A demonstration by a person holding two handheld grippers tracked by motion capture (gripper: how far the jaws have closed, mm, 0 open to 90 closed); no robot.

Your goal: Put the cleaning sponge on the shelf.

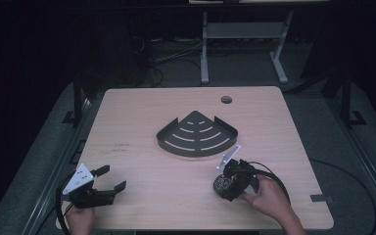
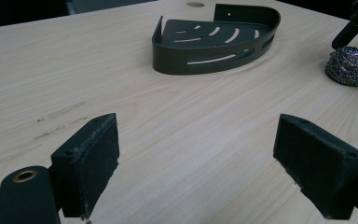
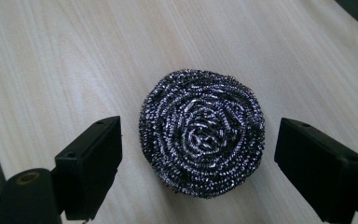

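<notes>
The left claw point(image 1: 108, 178) hangs low over the near left part of the wooden surface point(image 1: 142, 171), its jaws spread wide with nothing between them. Ahead of it and off to its right stands a dark corner rack point(image 2: 214, 39) with slotted floor and low walls, well apart from its pads point(image 2: 93, 158). Farther right, beyond the rack's near edge, lies a steel scouring ball point(image 2: 352, 65) on the bare wood.

The right claw point(image 3: 198, 156) points down at that scouring ball point(image 3: 203, 133), jaws spread, one on either side of it. A gap shows between the ball and each pad, so nothing is pinched. The ball rests flat on the surface, centred between the jaws, near the rack's curved front.
</notes>
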